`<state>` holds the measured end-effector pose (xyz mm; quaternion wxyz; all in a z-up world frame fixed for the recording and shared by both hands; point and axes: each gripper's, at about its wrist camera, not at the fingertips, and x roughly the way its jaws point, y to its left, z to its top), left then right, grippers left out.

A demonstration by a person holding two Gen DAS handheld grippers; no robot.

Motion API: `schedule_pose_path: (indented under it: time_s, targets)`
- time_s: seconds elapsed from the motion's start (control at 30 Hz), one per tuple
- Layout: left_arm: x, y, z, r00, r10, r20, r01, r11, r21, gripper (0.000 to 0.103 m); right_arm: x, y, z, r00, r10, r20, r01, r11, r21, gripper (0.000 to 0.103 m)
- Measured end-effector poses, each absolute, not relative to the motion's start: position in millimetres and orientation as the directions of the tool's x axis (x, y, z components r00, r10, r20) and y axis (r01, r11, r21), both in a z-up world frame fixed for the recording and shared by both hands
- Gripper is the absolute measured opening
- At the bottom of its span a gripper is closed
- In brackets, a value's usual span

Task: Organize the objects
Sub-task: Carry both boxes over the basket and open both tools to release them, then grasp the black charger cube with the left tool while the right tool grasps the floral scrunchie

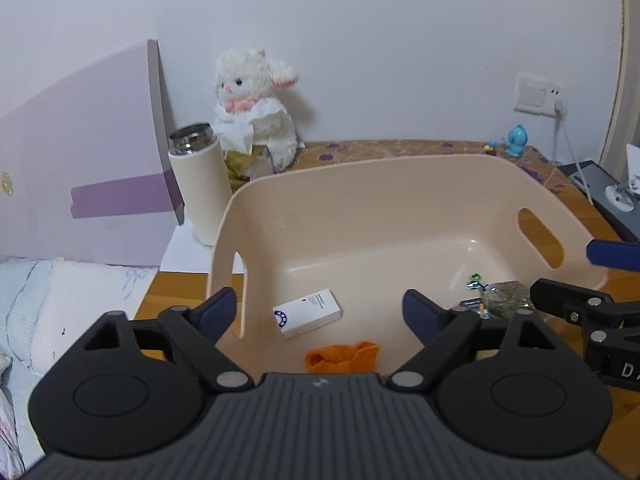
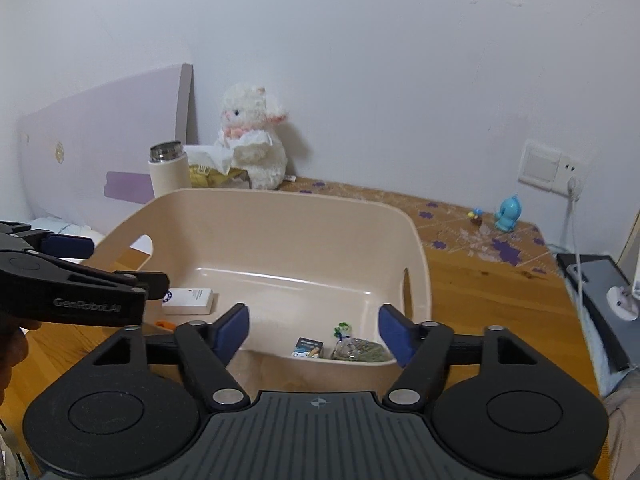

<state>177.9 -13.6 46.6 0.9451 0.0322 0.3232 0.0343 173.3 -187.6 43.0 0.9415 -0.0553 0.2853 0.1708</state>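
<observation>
A beige plastic bin (image 1: 360, 184) (image 2: 280, 216) stands on the wooden table. Inside it lie a white box (image 1: 307, 313) (image 2: 187, 301), an orange cloth (image 1: 342, 357) (image 2: 165, 324), a clear bag of dried herbs (image 1: 506, 299) (image 2: 360, 350) and a small dark card packet (image 1: 472, 305) (image 2: 307, 347). My left gripper (image 1: 320, 314) is open and empty over the bin's near rim. My right gripper (image 2: 314, 334) is open and empty over the bin's near right corner. Each gripper shows at the edge of the other's view.
A white flask (image 1: 200, 184) (image 2: 170, 172), a white plush lamb (image 1: 256, 108) (image 2: 254, 144) and a tissue pack stand behind the bin. A blue toy figure (image 1: 516, 141) (image 2: 508, 213) stands at the back right. A dark flat device (image 2: 596, 292) and cable lie at the right.
</observation>
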Motion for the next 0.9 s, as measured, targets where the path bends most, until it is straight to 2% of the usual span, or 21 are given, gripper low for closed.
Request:
schedule_pose_path:
  time_s: [0.07,0.13,0.17,0.33,0.43,0.57,0.9]
  targets:
    - [167,-12,51,0.794,0.073,-0.604,-0.036,0.997,0.073,0.092,166,-192,47,0.783,0.288,-0.551,-0.354,0.935,-0.014,0.080]
    - [157,-11,54,0.793,0.068,-0.605,-0.030,0.997,0.072,0.093,160,-197,49,0.780,0.286,-0.557,-0.356,0.934,-0.018,0.092]
    - [153,-11,55,0.794,0.070,-0.604,-0.031,0.997,0.075,0.093,158,-199,48,0.772,0.286,-0.568,-0.360,0.933,-0.020,0.094]
    - [130,-5,55,0.794,0.071,-0.604,-0.038,0.997,0.067,0.098,145,-211,38,0.756,0.263,-0.599,-0.356,0.933,-0.040,0.098]
    - [121,1,45,0.774,0.044,-0.632,-0.034,0.999,0.027,0.098,143,-217,27,0.736,0.241,-0.633,-0.350,0.935,-0.050,0.101]
    - [122,5,21,0.730,0.056,-0.682,-0.048,0.998,0.030,0.098,145,-221,6,0.703,0.207,-0.681,-0.346,0.935,-0.073,0.103]
    - [137,-2,-29,0.642,0.028,-0.766,-0.058,0.998,-0.012,0.098,159,-222,-39,0.634,0.192,-0.749,-0.348,0.936,-0.054,0.103]
